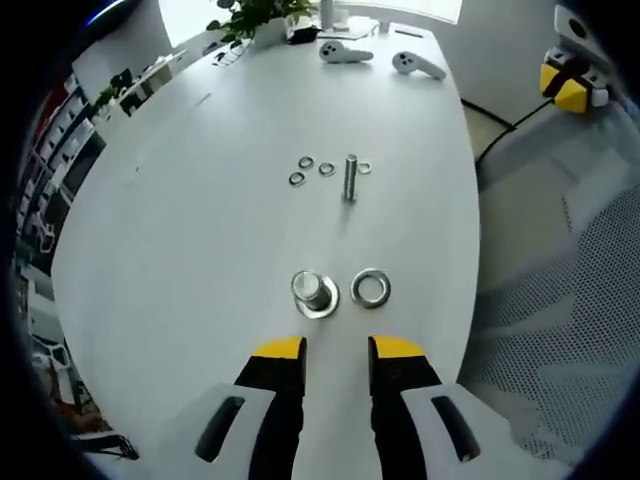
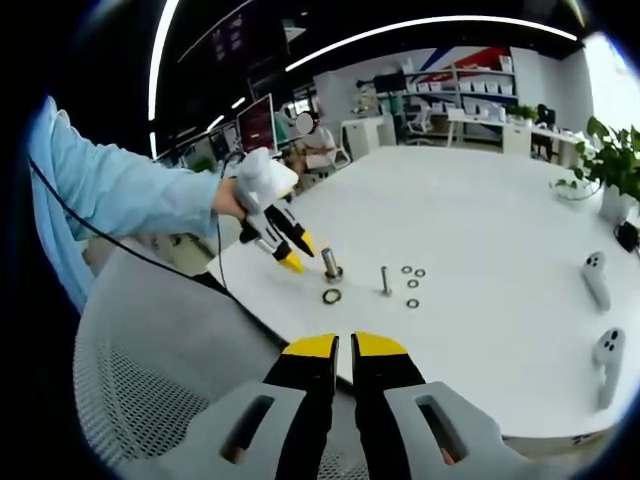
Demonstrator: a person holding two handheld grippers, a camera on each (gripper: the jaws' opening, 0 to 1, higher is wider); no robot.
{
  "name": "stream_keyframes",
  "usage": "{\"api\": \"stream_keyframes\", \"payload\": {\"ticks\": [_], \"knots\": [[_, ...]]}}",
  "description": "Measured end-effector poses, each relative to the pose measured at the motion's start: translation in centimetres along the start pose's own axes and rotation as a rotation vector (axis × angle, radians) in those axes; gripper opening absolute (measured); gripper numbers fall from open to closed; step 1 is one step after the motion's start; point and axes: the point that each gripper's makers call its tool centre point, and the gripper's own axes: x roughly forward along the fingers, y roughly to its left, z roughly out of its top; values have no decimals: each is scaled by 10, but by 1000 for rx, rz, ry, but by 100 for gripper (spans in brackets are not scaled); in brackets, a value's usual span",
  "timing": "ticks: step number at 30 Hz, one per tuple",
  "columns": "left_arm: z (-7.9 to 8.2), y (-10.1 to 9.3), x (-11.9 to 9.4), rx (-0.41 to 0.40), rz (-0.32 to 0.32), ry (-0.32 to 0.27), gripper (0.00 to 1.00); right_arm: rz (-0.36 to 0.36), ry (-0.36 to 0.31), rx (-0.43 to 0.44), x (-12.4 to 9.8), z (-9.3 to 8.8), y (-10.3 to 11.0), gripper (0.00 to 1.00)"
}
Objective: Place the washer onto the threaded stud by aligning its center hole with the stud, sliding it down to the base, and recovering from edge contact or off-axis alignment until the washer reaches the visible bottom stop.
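Left gripper view: at the bottom of the frame the left gripper point(image 1: 336, 348) has its yellow-tipped jaws spread, nothing between them. Just above, at frame centre on the white table point(image 1: 200, 230), stands a threaded stud point(image 1: 314, 290) on its round base, with a large washer point(image 1: 371, 288) lying flat just right of it, apart from it. Higher up stands a slimmer bolt point(image 1: 350, 177), small washers point(image 1: 306, 162) scattered around it. Two white controllers point(image 1: 345, 50) and a potted plant point(image 1: 255, 15) sit at the top.

Right gripper view: the right gripper point(image 2: 345, 347), bottom centre, has its jaws nearly pressed together, holding nothing. A light-blue sleeve point(image 2: 120, 190) enters from the left.
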Motion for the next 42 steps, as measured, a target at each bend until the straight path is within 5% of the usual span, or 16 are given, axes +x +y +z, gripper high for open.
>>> {"api": "stream_keyframes", "payload": {"ticks": [24,30,42], "knots": [[20,-38,36,106,-81,20,28,-7,-16,5,-1,2,-1,8],[27,-32,46,168,-40,19,26,-4,-15,5,-1,2,0,8],[24,-35,59,203,-60,62,29,0,-21,4,-1,3,0,8]]}}
